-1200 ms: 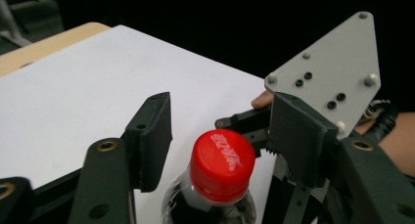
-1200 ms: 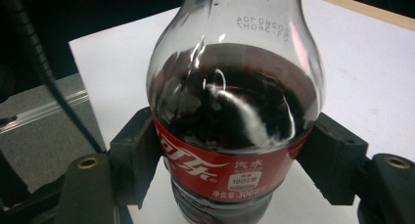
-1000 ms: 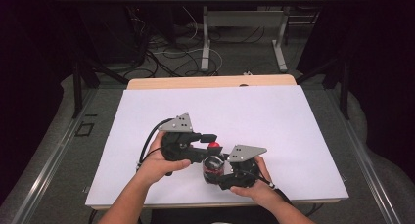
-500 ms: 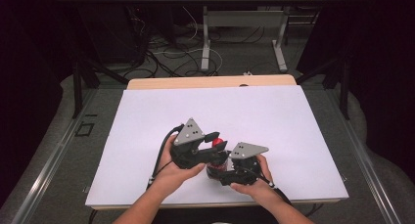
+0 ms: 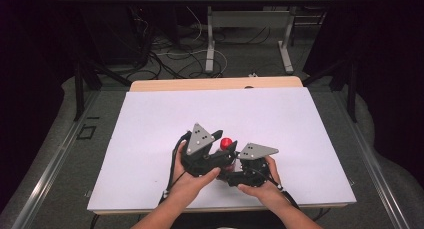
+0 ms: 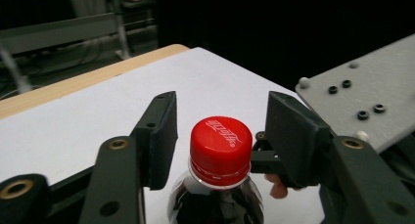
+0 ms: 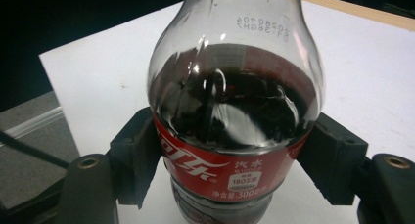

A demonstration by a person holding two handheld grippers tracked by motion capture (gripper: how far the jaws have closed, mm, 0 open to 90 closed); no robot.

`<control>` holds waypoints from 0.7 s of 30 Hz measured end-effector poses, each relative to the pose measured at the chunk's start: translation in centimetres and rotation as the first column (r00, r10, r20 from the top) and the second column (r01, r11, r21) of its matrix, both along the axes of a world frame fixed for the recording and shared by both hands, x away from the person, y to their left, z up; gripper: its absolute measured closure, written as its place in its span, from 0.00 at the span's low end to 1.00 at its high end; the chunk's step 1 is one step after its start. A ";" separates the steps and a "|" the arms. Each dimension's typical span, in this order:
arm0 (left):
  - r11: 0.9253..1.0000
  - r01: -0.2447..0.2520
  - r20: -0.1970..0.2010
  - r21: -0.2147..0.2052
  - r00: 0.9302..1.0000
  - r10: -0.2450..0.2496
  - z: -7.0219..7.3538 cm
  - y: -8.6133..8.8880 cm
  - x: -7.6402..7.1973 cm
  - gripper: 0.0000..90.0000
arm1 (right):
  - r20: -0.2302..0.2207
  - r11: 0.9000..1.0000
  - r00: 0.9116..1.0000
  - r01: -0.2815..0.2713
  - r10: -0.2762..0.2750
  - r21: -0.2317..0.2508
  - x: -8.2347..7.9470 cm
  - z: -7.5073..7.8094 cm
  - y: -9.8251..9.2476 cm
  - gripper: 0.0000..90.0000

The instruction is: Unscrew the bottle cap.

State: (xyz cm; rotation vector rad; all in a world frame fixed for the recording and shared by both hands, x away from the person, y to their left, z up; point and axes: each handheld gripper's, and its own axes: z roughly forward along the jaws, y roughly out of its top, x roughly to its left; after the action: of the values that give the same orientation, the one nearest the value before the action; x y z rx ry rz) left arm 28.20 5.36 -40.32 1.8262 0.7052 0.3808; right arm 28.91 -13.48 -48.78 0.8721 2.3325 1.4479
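A small cola bottle with dark drink and a red label stands upright on the white board. My right gripper is shut on its body at the label, one pad on each side. Its red cap sits between the jaws of my left gripper, which have just been opening. A gap shows on each side of the cap, so the pads do not press on it. In the high view both grippers meet at the cap near the board's front edge.
The white board covers a wooden table whose far edge shows behind it. Beyond lie cables and table legs on the floor. The right gripper's grey plate sits close beside my left jaws.
My left gripper has moved right, up against the right gripper, and now sits at the red cap. The right gripper and the bottle have stayed put.
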 end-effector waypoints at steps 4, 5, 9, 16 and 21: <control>0.972 0.235 -0.015 0.003 0.972 -0.235 0.7 1.8 1.5 0.48 | 0.007 0.999 0.999 -0.041 0.041 0.005 -0.2 0.2 0.2 0.33; 0.959 0.283 -0.004 0.020 0.959 -0.283 0.7 2.2 1.8 0.49 | 0.006 0.999 0.999 -0.048 0.048 0.009 -0.3 0.2 0.3 0.33; 0.940 0.339 -0.001 0.047 0.941 -0.339 0.7 3.0 2.6 0.51 | 0.013 0.997 0.996 -0.083 0.083 0.003 -0.5 0.3 0.5 0.33; 0.884 0.467 -0.043 0.005 0.883 -0.467 0.0 3.8 4.2 0.59 | 0.024 0.994 0.994 -0.111 0.111 0.001 -0.7 0.2 0.7 0.33; 0.881 0.472 -0.032 0.030 0.882 -0.471 -0.1 3.4 3.8 0.68 | 0.012 0.993 0.993 -0.121 0.121 -0.007 -0.8 0.2 0.8 0.33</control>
State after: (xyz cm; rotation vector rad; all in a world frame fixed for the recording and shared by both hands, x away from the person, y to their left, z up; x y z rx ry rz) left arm 32.02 8.80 -40.44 1.9662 0.2479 0.0477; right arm 28.14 -12.64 -48.61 0.7293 2.4164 1.4876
